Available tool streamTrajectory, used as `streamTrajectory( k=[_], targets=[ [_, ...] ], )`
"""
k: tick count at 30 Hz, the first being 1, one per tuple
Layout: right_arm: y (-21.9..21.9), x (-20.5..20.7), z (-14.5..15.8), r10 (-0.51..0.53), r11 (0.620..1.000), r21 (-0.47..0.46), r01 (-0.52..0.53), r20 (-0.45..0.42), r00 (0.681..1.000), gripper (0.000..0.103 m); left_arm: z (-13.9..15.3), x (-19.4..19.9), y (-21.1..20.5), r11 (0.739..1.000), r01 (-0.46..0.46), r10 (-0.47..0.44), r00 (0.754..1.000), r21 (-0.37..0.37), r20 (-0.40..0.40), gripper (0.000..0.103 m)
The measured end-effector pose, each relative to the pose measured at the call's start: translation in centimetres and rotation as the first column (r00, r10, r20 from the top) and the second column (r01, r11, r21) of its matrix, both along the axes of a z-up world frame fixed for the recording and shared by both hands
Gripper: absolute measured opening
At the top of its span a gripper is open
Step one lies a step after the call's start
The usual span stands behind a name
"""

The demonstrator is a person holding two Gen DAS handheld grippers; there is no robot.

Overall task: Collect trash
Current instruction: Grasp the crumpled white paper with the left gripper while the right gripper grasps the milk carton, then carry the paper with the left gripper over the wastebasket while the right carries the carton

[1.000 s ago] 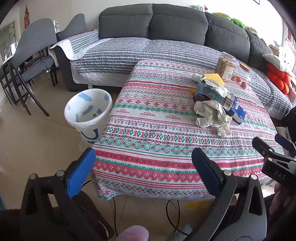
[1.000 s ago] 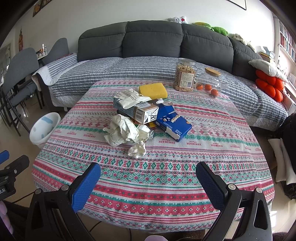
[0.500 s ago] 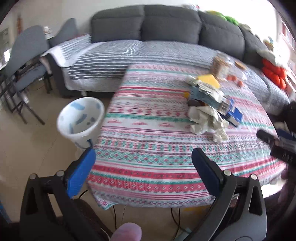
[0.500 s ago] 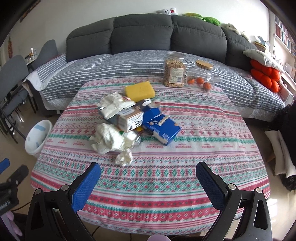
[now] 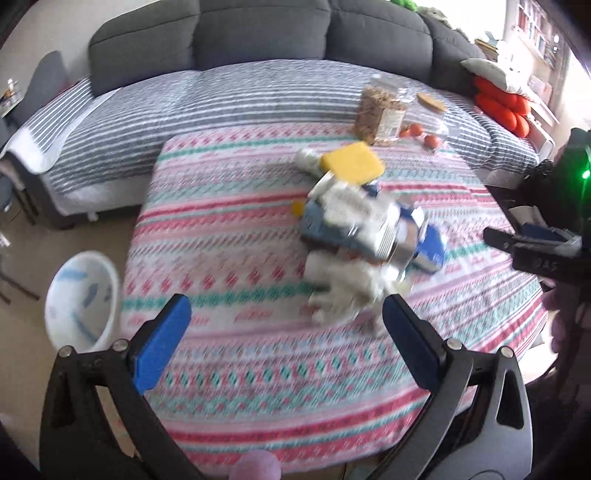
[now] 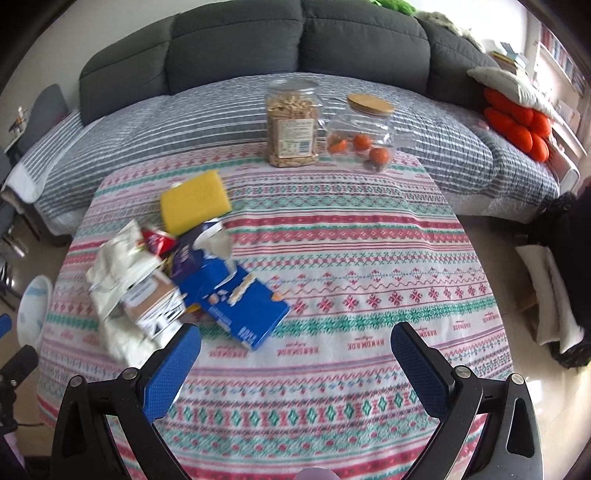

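Trash (image 6: 177,280) heaped toward the table's (image 6: 369,280) left edge, nearest the floor bin (image 5: 83,299); your left tongs (image 5: 284,325) and right tongs (image 6: 295,354) gape wide, empty, poised for a first pick.

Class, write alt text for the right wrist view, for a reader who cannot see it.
The open right gripper hovers empty over a patterned tablecloth, facing a heap of trash: a torn blue carton, crumpled white paper and a yellow sponge. Behind stand a jar of nuts, a lidded jar of small orange fruit and a grey sofa.
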State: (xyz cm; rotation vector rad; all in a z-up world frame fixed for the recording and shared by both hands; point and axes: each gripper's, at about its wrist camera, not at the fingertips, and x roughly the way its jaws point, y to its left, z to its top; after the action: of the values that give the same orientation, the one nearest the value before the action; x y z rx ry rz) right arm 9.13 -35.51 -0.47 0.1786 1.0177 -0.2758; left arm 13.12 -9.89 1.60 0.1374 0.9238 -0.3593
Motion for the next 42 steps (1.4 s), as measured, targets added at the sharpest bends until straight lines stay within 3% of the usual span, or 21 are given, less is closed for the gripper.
streamTrajectory(
  k=[5, 8, 10, 15, 16, 20, 25, 30, 31, 37, 42],
  targets=[
    [-1.4, 2.4, -1.1, 0.045, 0.998, 0.043, -0.043, -0.053, 0.998, 0.103, -0.3, 3.1, -3.1, 0.999, 0.046, -0.046, 0.999, 0.006, 0.001, 0.1],
    [-2.4, 3.3, -2.0, 0.05, 0.995, 0.09, -0.043, -0.084, 0.995, 0.103, -1.0, 4.8, -4.9, 0.997, 0.071, -0.072, 0.997, -0.013, -0.034, 0.093],
    [-3.2, 3.6, -2.6, 0.039, 0.993, 0.113, -0.027, -0.101, 0.994, 0.103, -1.4, 5.6, -5.8, 0.996, 0.087, -0.087, 0.995, -0.015, -0.051, 0.082],
    [-4.6, 4.0, -3.5, 0.011, 0.992, 0.129, 0.006, -0.132, 0.991, 0.103, -2.7, 6.9, -8.1, 0.993, 0.118, -0.115, 0.99, 0.032, -0.08, 0.074],
    [-4.8, 4.0, -3.6, 0.005, 0.991, 0.132, 0.013, -0.136, 0.991, 0.103, -3.0, 7.2, -8.3, 0.992, 0.12, -0.116, 0.989, 0.037, -0.092, 0.067],
    [-5.2, 4.0, -3.9, -0.007, 0.988, 0.154, 0.03, -0.149, 0.989, 0.103, -3.2, 7.6, -8.1, 0.994, 0.11, -0.108, 0.987, 0.011, -0.119, 0.063],
    [-4.7, 5.0, -4.4, 0.001, 0.984, 0.174, 0.026, -0.159, 0.987, 0.103, -2.7, 7.6, -7.5, 0.993, 0.116, -0.119, 0.986, -0.029, -0.117, 0.028],
    [-3.7, 5.8, -4.4, 0.015, 0.977, 0.213, 0.019, -0.155, 0.988, 0.103, -1.4, 6.8, -6.1, 0.992, 0.112, -0.117, 0.99, -0.057, -0.079, 0.021],
    [-3.4, 6.0, -4.3, 0.014, 0.974, 0.225, 0.021, -0.153, 0.988, 0.103, -1.0, 6.6, -5.7, 0.991, 0.114, -0.118, 0.99, -0.066, -0.073, 0.011],
    [0.3, 7.1, -2.8, 0.099, 0.952, 0.299, -0.069, -0.089, 0.991, 0.103, -0.1, 4.8, -2.5, 0.992, 0.106, -0.109, 0.993, -0.072, -0.043, 0.011],
    [5.6, 8.2, -2.4, 0.238, 0.941, 0.264, -0.212, -0.069, 0.969, 0.103, -1.3, 3.6, 1.0, 0.997, 0.053, -0.056, 0.997, -0.053, -0.045, 0.011]
  ],
)
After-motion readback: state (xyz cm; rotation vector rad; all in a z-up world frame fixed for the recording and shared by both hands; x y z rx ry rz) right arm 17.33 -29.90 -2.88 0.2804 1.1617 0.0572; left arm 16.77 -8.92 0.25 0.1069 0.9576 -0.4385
